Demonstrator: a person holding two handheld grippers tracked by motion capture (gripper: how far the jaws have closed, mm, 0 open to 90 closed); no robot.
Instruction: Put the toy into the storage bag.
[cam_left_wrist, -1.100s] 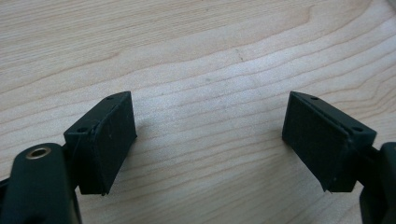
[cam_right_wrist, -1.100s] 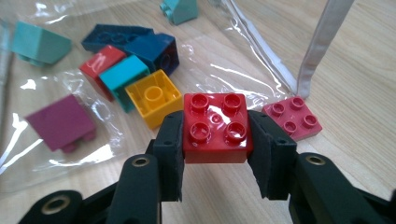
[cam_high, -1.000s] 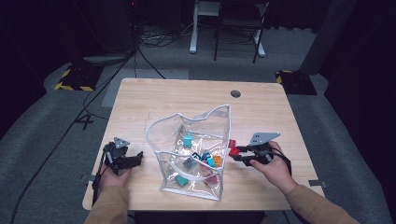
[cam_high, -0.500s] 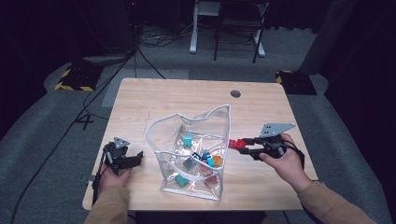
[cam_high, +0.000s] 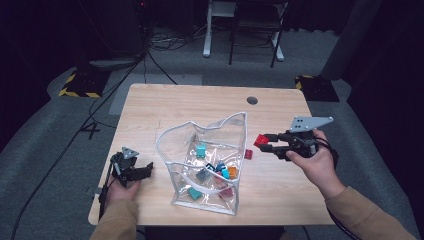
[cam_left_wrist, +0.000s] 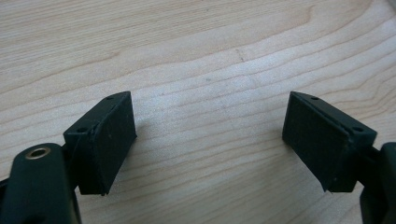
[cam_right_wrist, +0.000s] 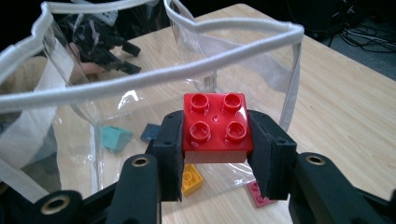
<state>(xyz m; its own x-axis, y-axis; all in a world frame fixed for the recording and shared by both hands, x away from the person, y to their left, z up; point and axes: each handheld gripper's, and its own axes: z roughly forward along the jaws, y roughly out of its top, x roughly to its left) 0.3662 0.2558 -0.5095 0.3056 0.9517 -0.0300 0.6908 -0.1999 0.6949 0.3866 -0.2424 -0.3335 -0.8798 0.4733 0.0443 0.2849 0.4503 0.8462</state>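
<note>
Red four-stud brick clamped in right gripper; one clear bag.

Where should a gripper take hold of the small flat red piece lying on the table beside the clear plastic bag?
Grip the small flat red piece across its two short side edges, coming straight down from above. It lies flat on the wooden table, close to the clear plastic bag, so a sideways approach would probably hit the bag wall.
</note>
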